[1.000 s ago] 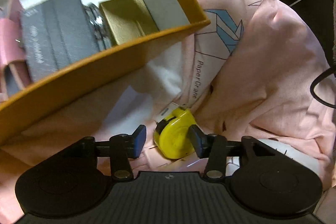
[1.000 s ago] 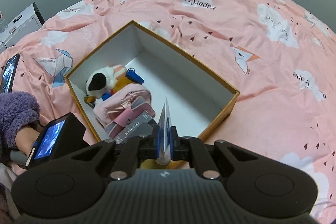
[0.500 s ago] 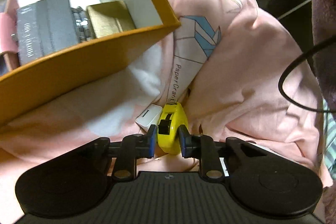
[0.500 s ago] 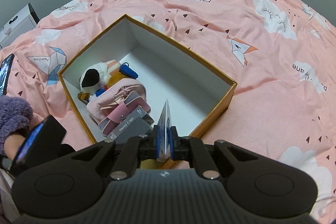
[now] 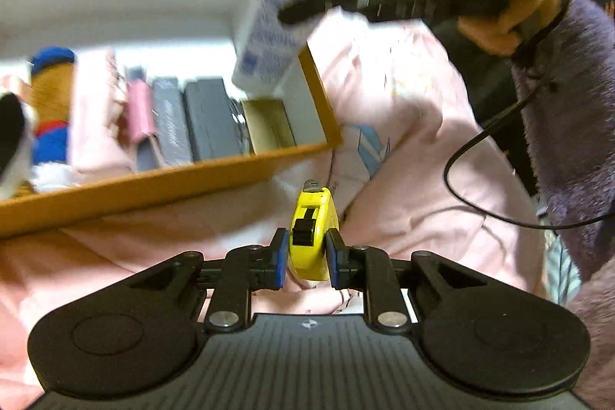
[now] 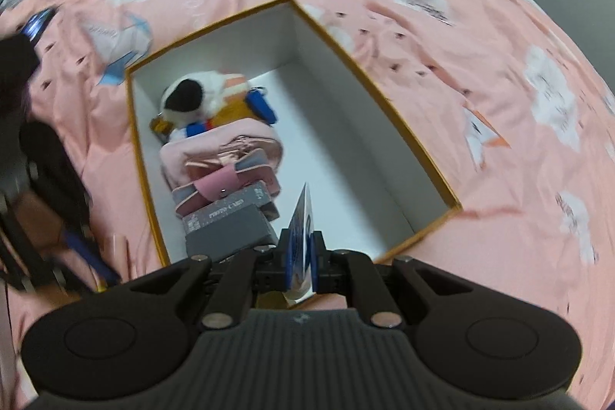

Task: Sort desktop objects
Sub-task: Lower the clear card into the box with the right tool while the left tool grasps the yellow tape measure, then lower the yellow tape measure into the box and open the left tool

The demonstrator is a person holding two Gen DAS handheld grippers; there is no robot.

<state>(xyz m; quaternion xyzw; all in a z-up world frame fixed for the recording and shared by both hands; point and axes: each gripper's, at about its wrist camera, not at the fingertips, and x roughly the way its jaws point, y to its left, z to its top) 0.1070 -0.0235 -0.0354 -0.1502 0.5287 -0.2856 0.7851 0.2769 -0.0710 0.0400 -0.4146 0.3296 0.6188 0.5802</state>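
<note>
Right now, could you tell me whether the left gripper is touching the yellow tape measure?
Touching. The left wrist view shows the left gripper with both blue pads pressed against the sides of the yellow tape measure.

We saw a bed [image 6: 480, 72] covered with a rumpled pink quilt [image 6: 423, 37] printed with white clouds, paper cranes and small dark marks. An open box [image 6: 407, 137] with mustard-yellow outer walls and a white inside rested directly on the quilt, roughly in the middle of the right wrist view. In the left wrist view the quilt [image 5: 403, 148] bunched into folds just right of the box's near corner [image 5: 326, 141], and a black cable [image 5: 461, 195] looped over it at the right. What lay at the far left edge of the bed was too blurred to tell.
</note>
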